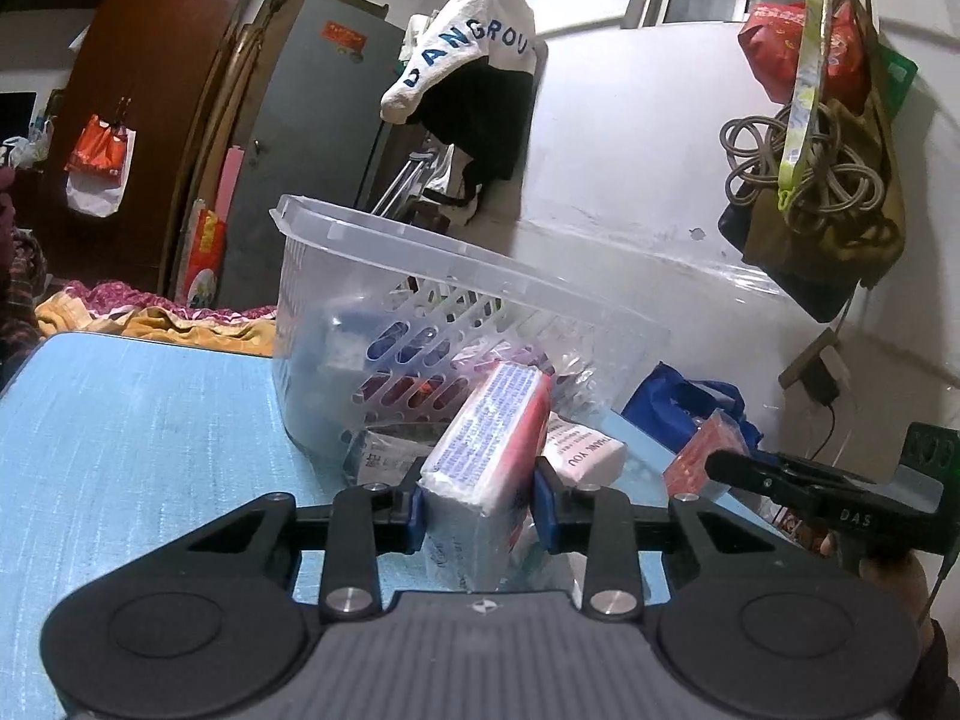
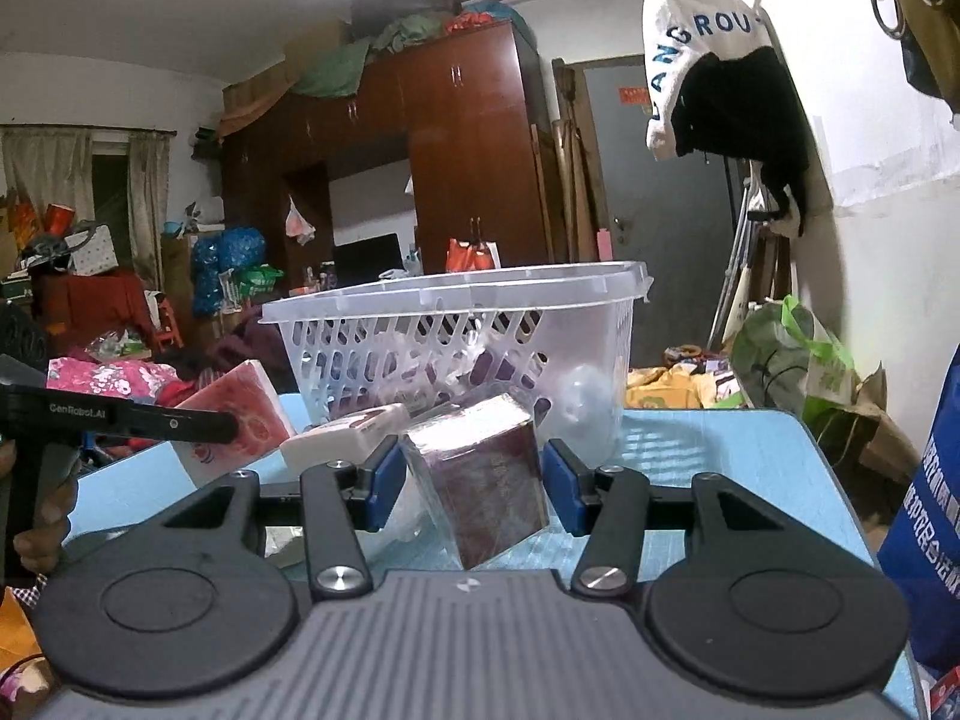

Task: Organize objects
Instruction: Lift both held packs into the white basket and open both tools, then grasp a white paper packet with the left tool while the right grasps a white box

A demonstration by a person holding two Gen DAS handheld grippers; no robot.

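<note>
My left gripper [image 1: 479,510] is shut on a pink and white soap pack [image 1: 489,438], held tilted just in front of the clear plastic basket [image 1: 384,276] on the blue table [image 1: 132,420]. My right gripper [image 2: 471,477] is shut on a maroon plastic-wrapped box [image 2: 480,474], also in front of the basket [image 2: 456,324]. The basket holds several items. A white soap bar [image 1: 591,453] lies between the grippers and shows in the right wrist view [image 2: 348,435]. The right gripper shows at the right of the left wrist view [image 1: 714,462], the left gripper at the left of the right wrist view [image 2: 231,420].
A blue bag [image 1: 690,402] and a white wall stand right of the basket. A packet [image 1: 384,456] lies at the basket's foot. A bed with clothes [image 1: 150,318] lies beyond the table's far edge. A green bag [image 2: 798,354] sits on the floor.
</note>
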